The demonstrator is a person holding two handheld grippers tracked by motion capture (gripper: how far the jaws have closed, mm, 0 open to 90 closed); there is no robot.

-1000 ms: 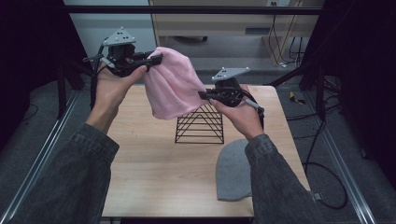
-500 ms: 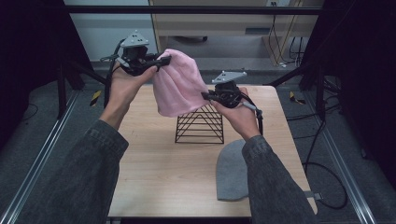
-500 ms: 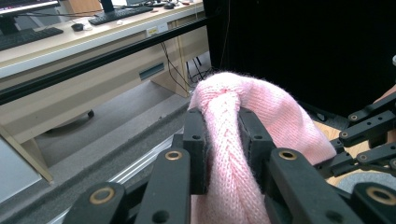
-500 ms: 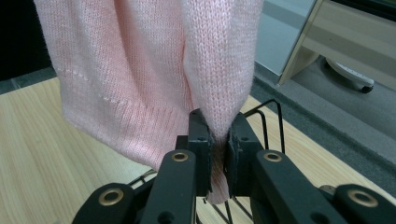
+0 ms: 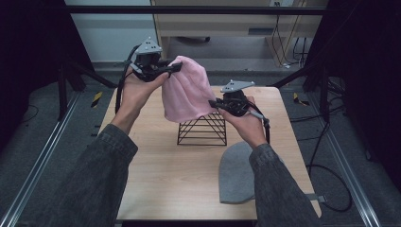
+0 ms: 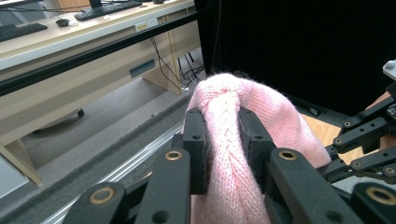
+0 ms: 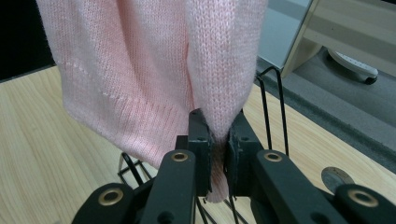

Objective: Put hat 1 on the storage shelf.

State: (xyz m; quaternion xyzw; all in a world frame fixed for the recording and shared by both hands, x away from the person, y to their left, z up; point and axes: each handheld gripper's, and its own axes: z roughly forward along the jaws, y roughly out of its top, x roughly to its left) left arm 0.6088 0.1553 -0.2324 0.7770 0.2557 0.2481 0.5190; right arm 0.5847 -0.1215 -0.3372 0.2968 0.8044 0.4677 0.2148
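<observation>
A pink knitted hat (image 5: 187, 92) hangs in the air over a black wire pyramid stand (image 5: 202, 129) on the wooden table (image 5: 156, 175). My left gripper (image 5: 176, 67) is shut on the hat's upper left part; in the left gripper view its jaws pinch a bunched fold of the pink hat (image 6: 224, 140). My right gripper (image 5: 215, 105) is shut on the hat's lower right edge; in the right gripper view the pink hat (image 7: 154, 60) drapes down between the closed jaws, with the wire stand (image 7: 271, 107) behind. The hat's lower edge hangs just above the stand's top.
A grey knitted hat (image 5: 236, 175) lies flat on the table near its front right, beside my right forearm. Dark frame posts and cables stand around the table. A desk (image 6: 70, 51) stands beyond the far edge.
Both grippers have sunk with the pink hat, bringing it lower over the wire stand. The left gripper has also shifted right, toward the table's middle.
</observation>
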